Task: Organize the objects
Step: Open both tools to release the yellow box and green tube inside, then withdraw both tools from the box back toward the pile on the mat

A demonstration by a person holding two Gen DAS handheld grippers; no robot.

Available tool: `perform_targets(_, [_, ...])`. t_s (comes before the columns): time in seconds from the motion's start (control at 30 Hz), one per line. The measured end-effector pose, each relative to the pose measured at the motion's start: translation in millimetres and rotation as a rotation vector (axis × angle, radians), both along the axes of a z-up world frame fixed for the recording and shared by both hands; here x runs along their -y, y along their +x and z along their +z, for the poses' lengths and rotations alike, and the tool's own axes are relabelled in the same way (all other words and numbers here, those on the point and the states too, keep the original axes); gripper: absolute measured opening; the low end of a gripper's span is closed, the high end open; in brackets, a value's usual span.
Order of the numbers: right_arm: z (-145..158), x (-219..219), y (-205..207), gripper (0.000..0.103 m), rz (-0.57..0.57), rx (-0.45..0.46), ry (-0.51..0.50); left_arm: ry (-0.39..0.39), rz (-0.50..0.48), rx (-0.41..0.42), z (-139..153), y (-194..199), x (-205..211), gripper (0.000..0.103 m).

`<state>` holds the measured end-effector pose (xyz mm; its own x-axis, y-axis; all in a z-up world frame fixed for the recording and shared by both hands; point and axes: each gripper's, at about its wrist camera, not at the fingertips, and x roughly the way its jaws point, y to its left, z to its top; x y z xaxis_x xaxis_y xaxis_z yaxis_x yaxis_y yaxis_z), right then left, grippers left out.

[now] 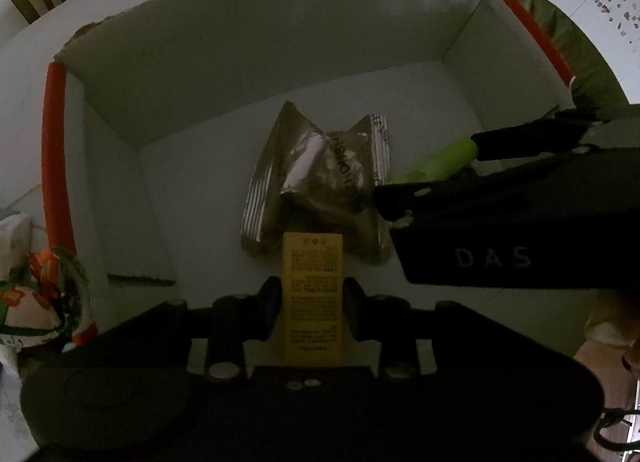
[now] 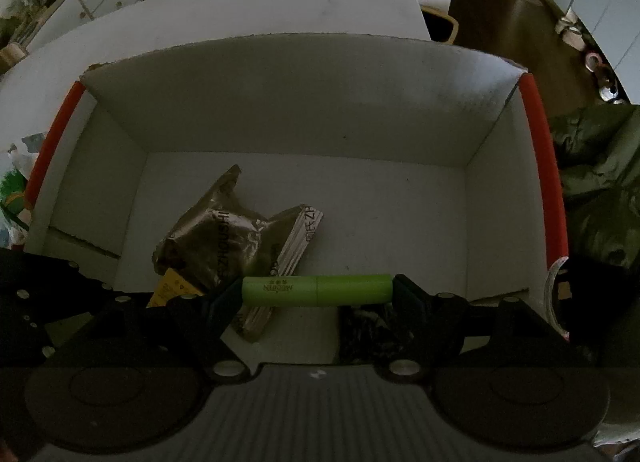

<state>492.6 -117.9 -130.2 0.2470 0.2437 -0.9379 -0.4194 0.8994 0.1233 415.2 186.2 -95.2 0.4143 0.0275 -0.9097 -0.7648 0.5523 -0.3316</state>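
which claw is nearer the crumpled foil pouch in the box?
Left. The left claw, with a yellow printed card between its fingers, sits right at the crumpled foil pouch. The right claw, gripping a green plastic tube endwise, hangs beside the pouch's edge.

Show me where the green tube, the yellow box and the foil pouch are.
green tube (image 2: 316,290): right wrist view, middle of its body.
yellow box (image 1: 313,294): left wrist view, printed face.
foil pouch (image 1: 320,177): left wrist view, crumpled middle.

One box (image 2: 280,101), one foil pouch (image 2: 212,242), one green tube (image 2: 316,290), one yellow packet (image 1: 313,298)
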Motion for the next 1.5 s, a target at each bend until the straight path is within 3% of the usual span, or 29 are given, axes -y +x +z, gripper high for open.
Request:
perform_targets(0.67, [15.9,9.6,-8.9,0.081,-0.038,0.039,0.042,0.053,0.042,0.099,25.2,-27.9,10.5,0.062])
perform_targets(0.77, [21.3,13.3,-10.9,0.081,-0.056,0.046,0.057,0.069,0.051,0.121,36.0,-19.0,23.8,0.063])
perform_targets(1.5, [103.1,17.4,-82.9,0.081,-0.105,0.169,0.244,0.23,0.123,0.316,79.9,-93.0,57.8,0.067])
